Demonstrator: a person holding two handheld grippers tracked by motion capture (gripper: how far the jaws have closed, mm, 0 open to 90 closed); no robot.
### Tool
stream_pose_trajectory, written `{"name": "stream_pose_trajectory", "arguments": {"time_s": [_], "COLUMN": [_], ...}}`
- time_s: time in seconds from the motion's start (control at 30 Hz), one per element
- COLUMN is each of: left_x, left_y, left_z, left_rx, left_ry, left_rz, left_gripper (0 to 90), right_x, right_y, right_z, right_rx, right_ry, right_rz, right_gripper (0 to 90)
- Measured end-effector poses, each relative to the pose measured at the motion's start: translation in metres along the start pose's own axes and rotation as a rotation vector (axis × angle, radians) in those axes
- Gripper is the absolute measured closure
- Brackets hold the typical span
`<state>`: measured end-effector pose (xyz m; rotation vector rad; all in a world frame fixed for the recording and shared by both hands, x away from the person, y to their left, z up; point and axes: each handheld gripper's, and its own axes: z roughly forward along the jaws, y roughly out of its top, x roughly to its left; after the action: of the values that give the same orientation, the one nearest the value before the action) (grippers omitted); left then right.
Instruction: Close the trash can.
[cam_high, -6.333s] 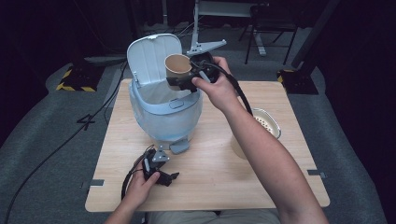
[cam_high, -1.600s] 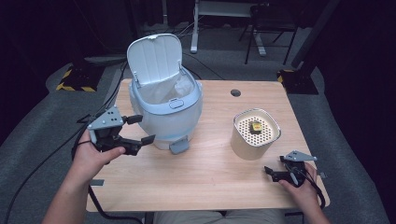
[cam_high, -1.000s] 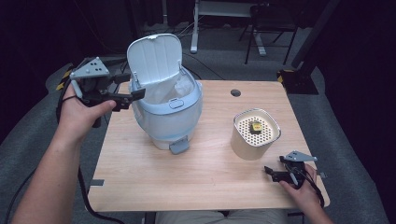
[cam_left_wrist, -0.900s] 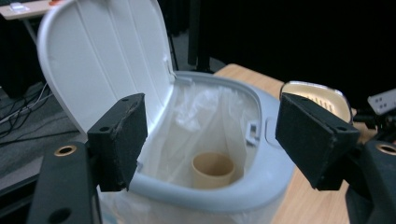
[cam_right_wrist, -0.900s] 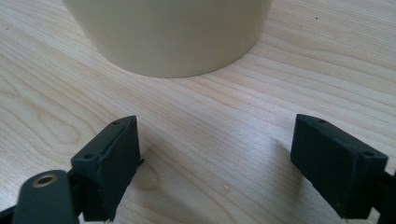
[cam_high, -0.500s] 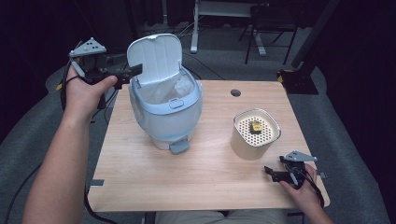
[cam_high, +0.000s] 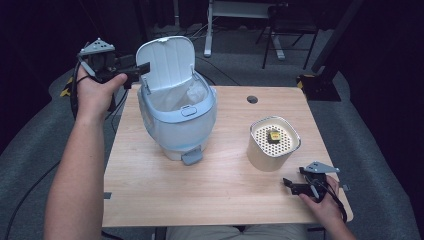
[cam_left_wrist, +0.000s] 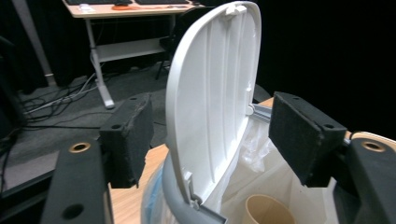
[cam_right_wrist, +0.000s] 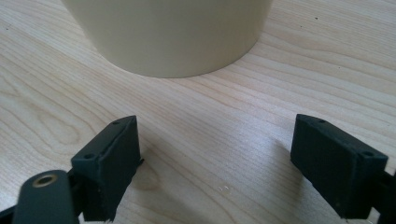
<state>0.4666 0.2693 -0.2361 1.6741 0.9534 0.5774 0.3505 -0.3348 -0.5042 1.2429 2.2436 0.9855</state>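
Bin (cam_high: 176, 120) at table's (cam_high: 220, 210) left-centre; raised lid (cam_left_wrist: 212, 93) stands between left gripper's (cam_high: 142, 72) jaws, which have just been closing, pads not touching. Cup (cam_left_wrist: 268, 212) inside, cut off. Right gripper (cam_high: 290, 184) open near right, empty.

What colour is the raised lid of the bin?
Pale blue-white; the lid shows best in the high view, standing upright above the bin.

Left tool (cam_high: 142, 70) raised on an outstretched arm, jaws apart and just closing; right tool (cam_high: 290, 185) low, jaws wide.
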Motion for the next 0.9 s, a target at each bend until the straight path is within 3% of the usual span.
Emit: {"name": "stream_pose_trajectory", "arguments": {"time_s": [0.2, 0.43, 0.5, 0.7, 0.9], "left_x": [-0.003, 0.0, -0.003, -0.013, -0.025], "left_y": [-0.002, -0.003, -0.004, -0.013, -0.018], "left_z": [0.007, 0.001, -0.001, -0.009, -0.011], "left_rx": [-0.011, -0.011, -0.005, 0.019, 0.037], "left_ry": [-0.02, -0.062, -0.079, -0.178, -0.243], "left_rz": [0.014, 0.029, 0.053, 0.111, 0.15], "left_gripper": [32.3, 39.3, 39.5, 40.8, 37.7], "right_x": [0.0, 0.0, 0.0, 0.0, 0.0], "right_y": [0.0, 0.0, 0.0, 0.0, 0.0], "right_z": [0.0, 0.0, 0.0, 0.0, 0.0], "right_rx": [0.0, 0.001, 0.0, 0.001, 0.001], "right_ry": [0.0, -0.001, -0.001, -0.002, -0.003], "right_rz": [0.0, 0.001, 0.001, 0.001, 0.001], "right_gripper": [16.0, 15.9, 16.0, 16.0, 16.0]}}
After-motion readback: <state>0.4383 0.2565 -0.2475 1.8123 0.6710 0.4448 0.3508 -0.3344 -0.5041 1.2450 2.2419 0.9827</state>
